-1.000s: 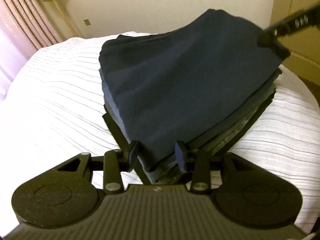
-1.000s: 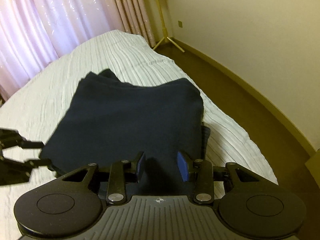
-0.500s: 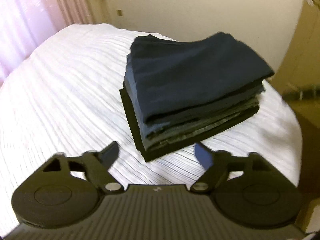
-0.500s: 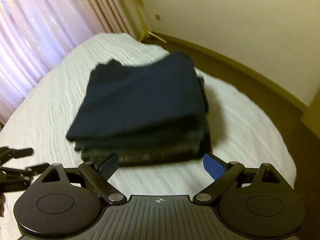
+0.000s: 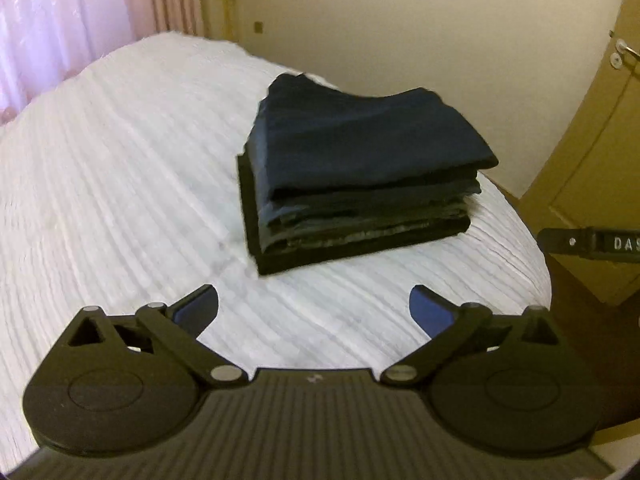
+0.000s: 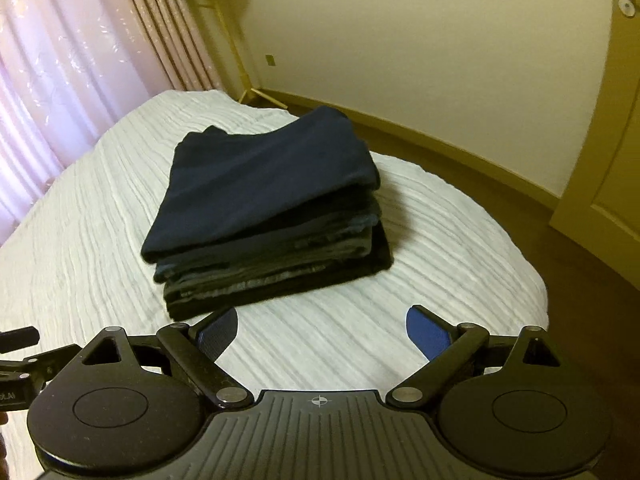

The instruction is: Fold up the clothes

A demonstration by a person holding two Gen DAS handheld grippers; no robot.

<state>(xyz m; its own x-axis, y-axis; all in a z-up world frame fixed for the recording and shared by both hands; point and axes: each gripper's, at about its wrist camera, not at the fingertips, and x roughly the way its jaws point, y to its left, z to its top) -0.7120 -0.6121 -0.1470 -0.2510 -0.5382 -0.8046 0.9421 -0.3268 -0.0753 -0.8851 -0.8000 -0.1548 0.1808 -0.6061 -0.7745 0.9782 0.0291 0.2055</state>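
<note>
Both grippers — left [image 5: 314, 312], right [image 6: 322, 330] — gape above the folded stack [image 6: 264, 208]

A bedroom in a home. A bed covered with a white ribbed bedspread [image 6: 100, 240] fills most of both views, its rounded end near a dark brown floor [image 6: 500, 184]. Pale pink pleated curtains [image 6: 80, 60] hang along the far side, light coming through them. Plain cream walls [image 6: 400, 40] meet the floor at a yellowish skirting board [image 6: 460, 148]. A yellow-tan panelled door [image 5: 592, 152] with a metal lever handle [image 5: 626, 46] stands at the right (the handle shows in both views). A small wall socket [image 5: 259, 27] sits low on the wall, and a stack of folded dark navy and black garments [image 5: 360, 168] lies on the bedspread.
</note>
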